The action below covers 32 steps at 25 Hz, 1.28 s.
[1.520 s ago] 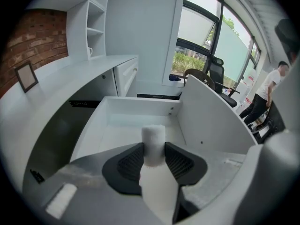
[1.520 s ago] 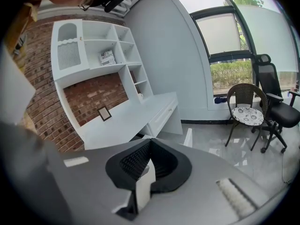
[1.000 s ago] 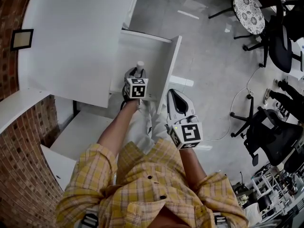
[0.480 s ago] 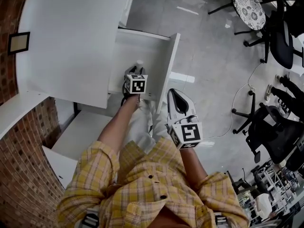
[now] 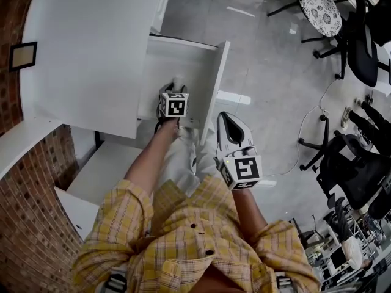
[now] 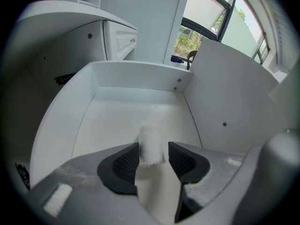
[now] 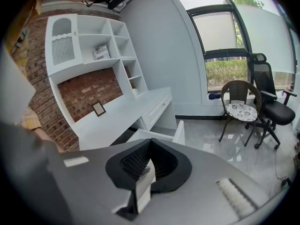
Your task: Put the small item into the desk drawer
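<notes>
The small item (image 6: 151,144) is a white cylinder, blurred, standing between the pads of my left gripper (image 6: 152,154). The jaws are opening, and a gap shows beside the item on the right pad's side. This gripper hangs over the near end of the open white desk drawer (image 6: 140,76), whose floor is bare. In the head view the left gripper (image 5: 175,94) is inside the drawer (image 5: 219,72), with the item (image 5: 178,81) a pale smear at its tips. My right gripper (image 5: 231,128) hovers outside the drawer's near right corner. Its jaws (image 7: 147,146) are shut on nothing.
The white desk top (image 5: 91,47) lies left of the drawer, with a small framed picture (image 5: 23,55) by the brick wall (image 5: 24,224). A patterned-seat chair (image 5: 319,8) and black office chairs (image 5: 360,47) stand on the grey floor to the right.
The left gripper's jaws have parted from the white item, which now looks blurred. That gripper has edged a little deeper into the drawer. The right gripper has barely moved.
</notes>
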Each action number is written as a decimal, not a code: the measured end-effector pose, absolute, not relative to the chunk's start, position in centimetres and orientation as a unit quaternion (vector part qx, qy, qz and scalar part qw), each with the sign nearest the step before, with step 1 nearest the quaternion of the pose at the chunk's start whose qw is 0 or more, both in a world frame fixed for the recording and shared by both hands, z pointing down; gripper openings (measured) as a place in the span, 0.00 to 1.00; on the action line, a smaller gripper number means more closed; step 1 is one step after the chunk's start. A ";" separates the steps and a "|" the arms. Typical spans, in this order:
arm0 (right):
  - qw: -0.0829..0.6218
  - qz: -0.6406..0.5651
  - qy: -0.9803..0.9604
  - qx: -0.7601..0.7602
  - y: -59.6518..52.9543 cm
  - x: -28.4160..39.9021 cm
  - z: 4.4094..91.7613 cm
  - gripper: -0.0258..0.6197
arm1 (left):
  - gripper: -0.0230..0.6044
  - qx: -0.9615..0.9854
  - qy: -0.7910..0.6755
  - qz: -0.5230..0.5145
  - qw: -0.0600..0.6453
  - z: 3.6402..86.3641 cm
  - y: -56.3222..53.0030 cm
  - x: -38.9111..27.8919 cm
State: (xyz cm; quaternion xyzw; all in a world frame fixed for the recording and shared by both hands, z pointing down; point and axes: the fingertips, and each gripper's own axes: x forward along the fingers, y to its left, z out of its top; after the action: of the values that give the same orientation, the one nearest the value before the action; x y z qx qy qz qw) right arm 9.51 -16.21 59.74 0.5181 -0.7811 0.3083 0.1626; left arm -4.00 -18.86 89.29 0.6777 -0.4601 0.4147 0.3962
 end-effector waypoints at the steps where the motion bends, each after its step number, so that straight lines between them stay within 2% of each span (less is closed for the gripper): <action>1: 0.162 0.309 -0.781 0.518 -16.2 9.5 59.7 0.04 | 0.36 0.679 -0.461 0.413 0.395 89.1 -18.9 -4.0; 16: 0.155 0.306 -0.794 0.501 -15.0 8.2 58.2 0.04 | 0.36 0.689 -0.477 0.382 0.389 84.1 -18.1 -4.1; 23: 0.148 0.300 -0.800 0.498 -14.6 7.8 56.6 0.04 | 0.33 0.695 -0.487 0.362 0.385 80.2 -17.8 -4.1; 29: 0.138 0.286 -0.807 0.499 -14.7 7.9 54.8 0.04 | 0.26 0.714 -0.501 0.330 0.361 75.4 -18.7 -4.0; 32: 0.134 0.286 -0.808 0.498 -14.3 7.7 54.0 0.04 | 0.16 0.719 -0.509 0.326 0.344 72.5 -18.8 -4.3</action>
State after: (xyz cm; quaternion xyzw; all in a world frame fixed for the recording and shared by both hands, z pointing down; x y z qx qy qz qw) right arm 7.74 -14.30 53.97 0.4980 -0.8077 0.2856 0.1344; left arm -4.30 -18.80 72.54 0.7189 -0.5086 0.3262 0.3438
